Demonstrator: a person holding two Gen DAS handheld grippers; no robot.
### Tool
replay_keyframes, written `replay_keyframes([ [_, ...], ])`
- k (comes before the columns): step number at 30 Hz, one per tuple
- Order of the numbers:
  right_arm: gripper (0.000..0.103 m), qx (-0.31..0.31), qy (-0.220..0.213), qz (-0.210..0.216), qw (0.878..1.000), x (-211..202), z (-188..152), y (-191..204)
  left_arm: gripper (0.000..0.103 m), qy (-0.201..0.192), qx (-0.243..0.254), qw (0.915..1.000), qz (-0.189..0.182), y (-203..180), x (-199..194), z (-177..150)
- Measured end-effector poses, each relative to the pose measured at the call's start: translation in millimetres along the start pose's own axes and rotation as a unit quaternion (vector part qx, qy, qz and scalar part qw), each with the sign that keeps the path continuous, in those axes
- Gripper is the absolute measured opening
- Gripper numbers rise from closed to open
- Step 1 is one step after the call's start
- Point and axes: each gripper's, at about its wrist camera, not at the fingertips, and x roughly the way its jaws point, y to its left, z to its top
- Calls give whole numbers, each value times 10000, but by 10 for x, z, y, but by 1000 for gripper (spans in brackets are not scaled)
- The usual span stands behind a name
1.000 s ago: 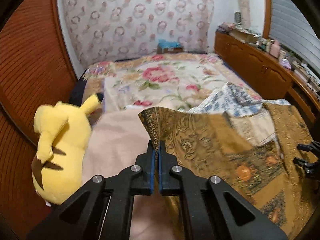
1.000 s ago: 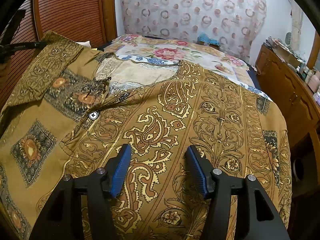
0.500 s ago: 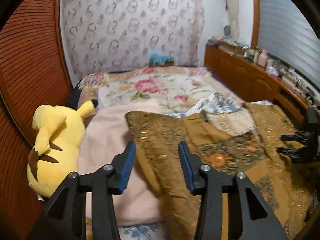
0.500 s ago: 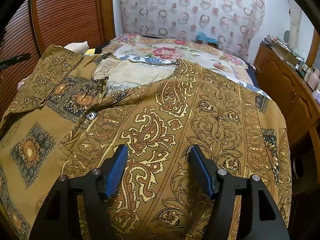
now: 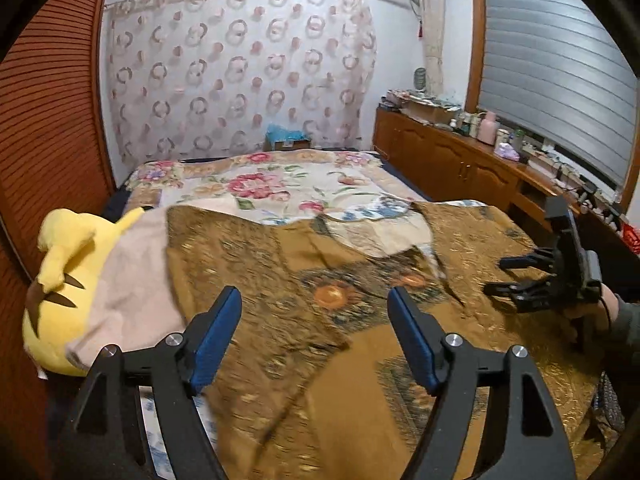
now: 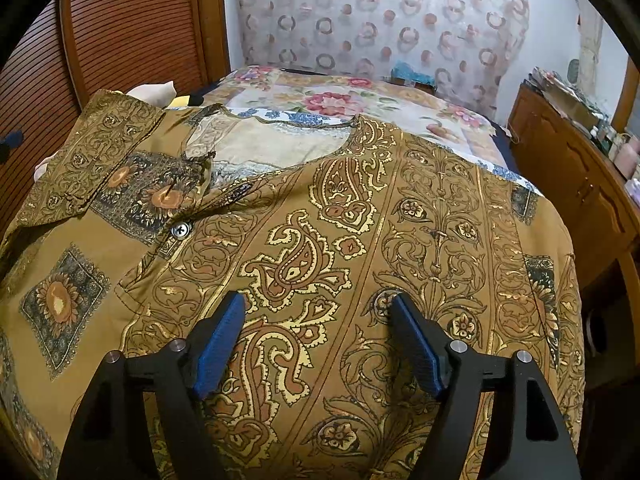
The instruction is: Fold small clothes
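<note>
A brown shirt with gold paisley print (image 6: 312, 240) lies spread on the bed, its left sleeve folded in over the body (image 5: 304, 304). My left gripper (image 5: 316, 332) hangs above that folded part, jaws opening, nothing between the blue pads. My right gripper (image 6: 316, 340) hovers over the shirt's right half, jaws also opening and holding nothing; in the left wrist view the right gripper (image 5: 508, 276) shows at the far right in a person's hand. A silver button (image 6: 181, 229) sits below the collar.
A yellow plush toy (image 5: 68, 280) lies at the bed's left edge beside a pink cloth (image 5: 132, 280). A floral bedspread (image 5: 288, 184) covers the bed beyond. A wooden cabinet (image 5: 452, 164) with clutter runs along the right; a ribbed wooden wall (image 5: 44, 128) stands left.
My left gripper let go of the sleeve, which now lies folded on the shirt, opened wide and pulled back. My right gripper widened a little and stayed in place.
</note>
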Motion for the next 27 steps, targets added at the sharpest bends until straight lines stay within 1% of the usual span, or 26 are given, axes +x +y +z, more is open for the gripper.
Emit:
replay_keyframes([
  [4, 77, -2, 1, 3, 10000, -1, 1, -3, 76, -42, 61, 9999, 122, -157, -3, -88],
  [13, 77, -9, -8, 11, 10000, -12, -5, -16, 76, 7, 240, 9997, 42, -433, 17, -170],
  [15, 77, 22, -72, 9, 10000, -37, -9, -33, 76, 31, 274, 9996, -15, -473, 10, -183],
  [18, 77, 88, -311, 65, 9995, -153, -34, -85, 76, 13, 308, 9995, -76, -543, -34, -209],
  [23, 77, 241, -635, -43, 9977, -460, -128, -254, 76, 0, 372, 9992, -146, -648, -79, -230],
  [27, 77, 373, -787, -334, 9956, -732, -268, -520, 76, -10, 435, 9989, -176, -739, -86, -241],
])
